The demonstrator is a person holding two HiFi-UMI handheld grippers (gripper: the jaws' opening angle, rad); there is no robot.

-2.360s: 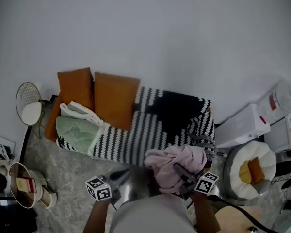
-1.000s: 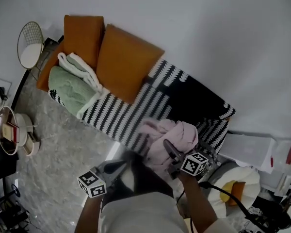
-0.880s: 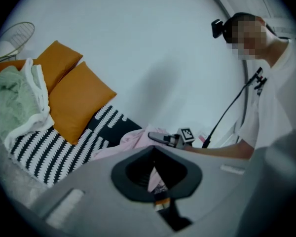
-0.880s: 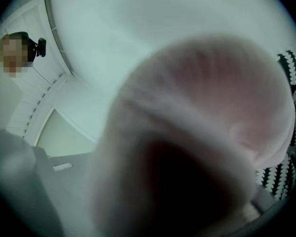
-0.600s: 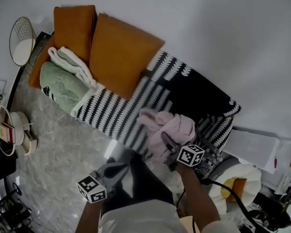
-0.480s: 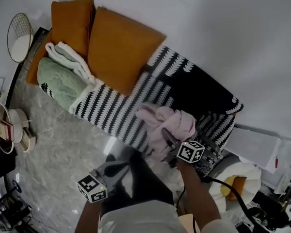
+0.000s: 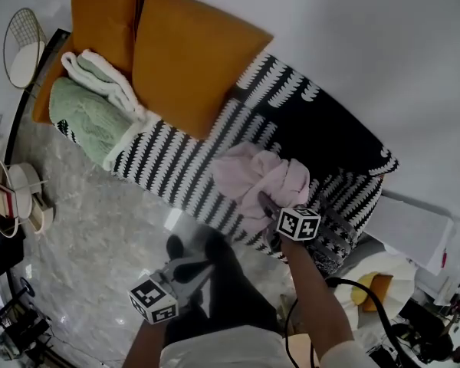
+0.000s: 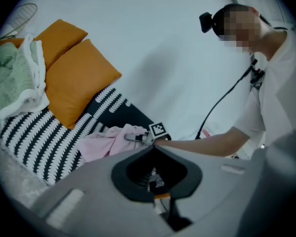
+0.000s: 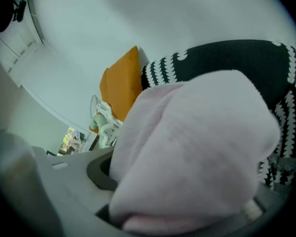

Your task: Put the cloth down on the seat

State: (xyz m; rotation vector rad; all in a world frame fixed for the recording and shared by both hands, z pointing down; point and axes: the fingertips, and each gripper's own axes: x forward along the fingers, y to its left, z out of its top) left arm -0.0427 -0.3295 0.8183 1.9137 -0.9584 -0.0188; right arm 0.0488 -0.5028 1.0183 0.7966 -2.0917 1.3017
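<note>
In the head view, the pink cloth (image 7: 261, 179) sits bunched on the striped seat (image 7: 176, 171), right of centre. Our right gripper (image 7: 265, 202) reaches into its lower edge. Our left gripper (image 7: 205, 265) hangs at lower centre, off the seat.

In the left gripper view, its jaws meet with nothing between them.

In the right gripper view, the jaws have just been opening and stand apart, with cloth filling the gap.

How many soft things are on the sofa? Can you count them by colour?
orange cushions: 2
green blanket: 1
pink cloth: 1
black-and-white striped throw: 1
Total: 5
</note>
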